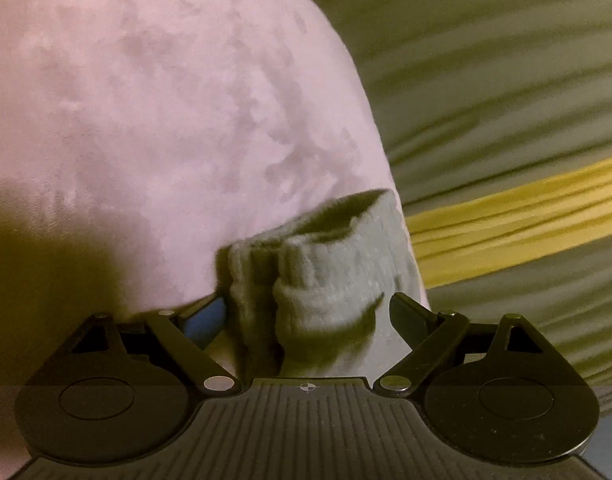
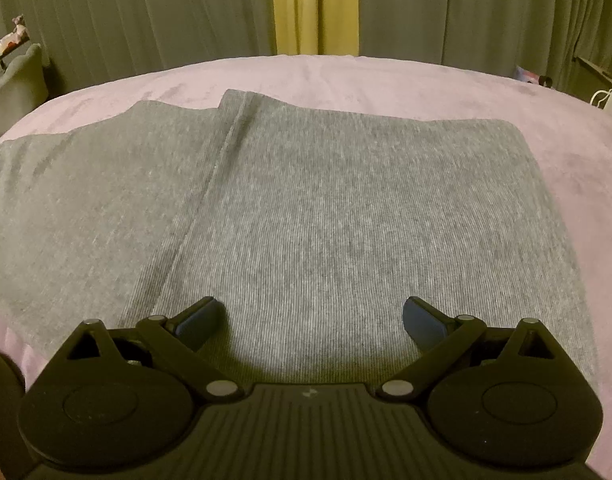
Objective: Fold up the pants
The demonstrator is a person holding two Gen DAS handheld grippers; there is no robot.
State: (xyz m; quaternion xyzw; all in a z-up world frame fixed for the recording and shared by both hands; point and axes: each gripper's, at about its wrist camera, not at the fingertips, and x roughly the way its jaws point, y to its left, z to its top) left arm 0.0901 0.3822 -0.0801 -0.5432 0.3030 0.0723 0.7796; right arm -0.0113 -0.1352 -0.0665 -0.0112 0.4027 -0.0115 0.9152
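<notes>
Pink bed cover (image 2: 445, 88) lies bare beyond our grey pants (image 2: 325, 200), right tongs (image 2: 313, 316) apart over them, left tongs (image 1: 306, 312) apart around bunched cuffs (image 1: 325, 264).

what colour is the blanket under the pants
Pale pink, a plush blanket under the grey pants; clearest in the right wrist view.

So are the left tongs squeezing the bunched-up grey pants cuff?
Cannot tell. In the left wrist view the left tongs stand wide open around the ribbed cuff, but blur and shadow hide any contact.
</notes>
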